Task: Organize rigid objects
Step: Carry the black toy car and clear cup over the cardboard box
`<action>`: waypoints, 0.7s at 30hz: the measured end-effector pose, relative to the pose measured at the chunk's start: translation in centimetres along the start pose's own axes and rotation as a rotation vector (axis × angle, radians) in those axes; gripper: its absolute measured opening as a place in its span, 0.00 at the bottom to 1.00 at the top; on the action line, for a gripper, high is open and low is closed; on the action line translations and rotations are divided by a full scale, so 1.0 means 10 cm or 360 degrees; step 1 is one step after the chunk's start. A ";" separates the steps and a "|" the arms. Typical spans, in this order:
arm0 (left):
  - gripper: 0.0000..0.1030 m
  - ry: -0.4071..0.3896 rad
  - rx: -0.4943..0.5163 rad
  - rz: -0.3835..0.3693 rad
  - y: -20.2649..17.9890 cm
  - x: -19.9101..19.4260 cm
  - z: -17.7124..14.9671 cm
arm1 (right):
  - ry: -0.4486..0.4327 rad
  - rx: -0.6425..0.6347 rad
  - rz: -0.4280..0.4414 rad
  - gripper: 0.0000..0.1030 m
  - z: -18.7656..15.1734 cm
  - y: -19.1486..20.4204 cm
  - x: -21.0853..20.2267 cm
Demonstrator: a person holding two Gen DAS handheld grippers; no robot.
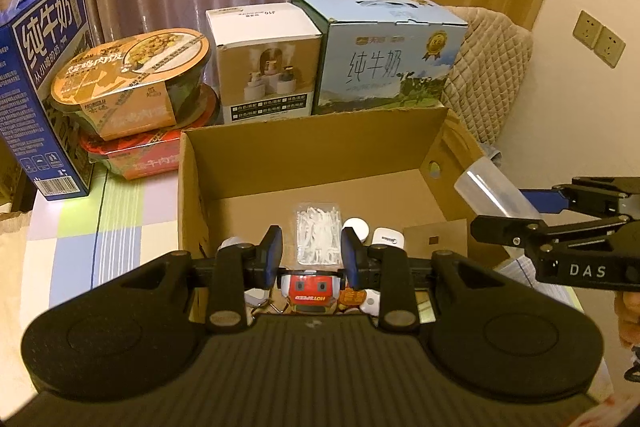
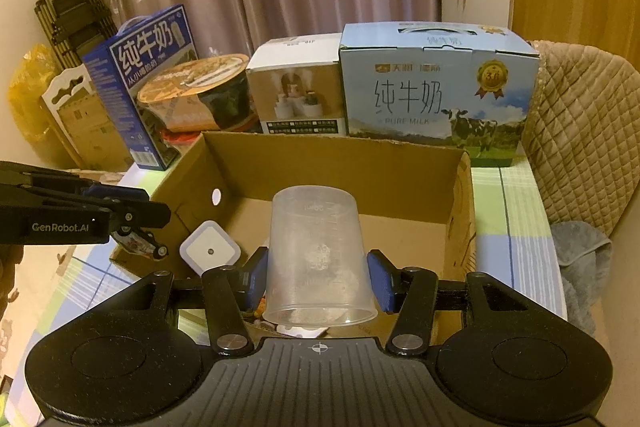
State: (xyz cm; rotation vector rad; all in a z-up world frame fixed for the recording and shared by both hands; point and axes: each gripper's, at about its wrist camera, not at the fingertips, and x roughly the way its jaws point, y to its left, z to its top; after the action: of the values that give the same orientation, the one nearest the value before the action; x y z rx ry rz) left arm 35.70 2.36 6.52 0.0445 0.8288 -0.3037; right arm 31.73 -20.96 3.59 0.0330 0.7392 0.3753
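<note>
Now the right tongs [image 2: 318, 277] hold a clear measuring cup [image 2: 318, 259] between both blue pads, above the near edge of the open cardboard box [image 2: 464, 211]. The cup's long axis runs forward and a little up – its open mouth faces the camera, its closed base points toward the far wall of the box. The printed scale on it is too faint to read. The left tongs [image 1: 311, 259] stand moderately open and hold nothing, over small things in the box – a red toy robot [image 1: 311, 289] partly hidden behind them, a bag of white pieces [image 1: 319, 239] further in.
</note>
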 end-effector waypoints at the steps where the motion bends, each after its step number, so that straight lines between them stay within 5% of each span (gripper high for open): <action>1: 0.26 0.0002 -0.0006 0.0000 0.01 0.02 0.01 | 0.0003 -0.0002 -0.0002 0.48 -0.01 0.00 0.02; 21: 0.26 0.0073 -0.0021 0.0003 0.04 0.38 0.08 | 0.0054 -0.0019 -0.0024 0.48 0.01 -0.10 0.24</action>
State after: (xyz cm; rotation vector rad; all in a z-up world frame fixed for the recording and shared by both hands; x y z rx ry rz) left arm 38.82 1.65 4.27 0.0398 0.8761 -0.2961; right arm 33.76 -20.99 1.91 0.0098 0.7700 0.3666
